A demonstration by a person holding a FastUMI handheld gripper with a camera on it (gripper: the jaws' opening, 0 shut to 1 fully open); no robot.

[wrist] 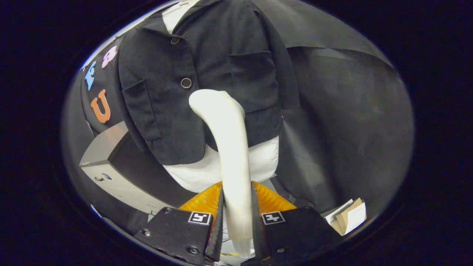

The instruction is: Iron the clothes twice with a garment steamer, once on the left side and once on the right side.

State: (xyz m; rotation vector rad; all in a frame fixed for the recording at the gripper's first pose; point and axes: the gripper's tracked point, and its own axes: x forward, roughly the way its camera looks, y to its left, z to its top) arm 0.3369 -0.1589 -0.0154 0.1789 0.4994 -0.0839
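Both fingers (218,221) around steamer (231,147)

No legible text, brand name or number appears on any item. The only signs are two square black-and-white fiducial marker tags (200,217), one on each black finger block of the gripper (237,221); they carry patterns, not characters.

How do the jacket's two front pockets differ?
The chest pocket sits higher, beyond the garment steamer head; the lower pocket sits lower, across the button line. The chest pocket hangs squarer, the lower pocket slants. Both are patch pockets on the black jacket. The gripper is shut on the steamer.
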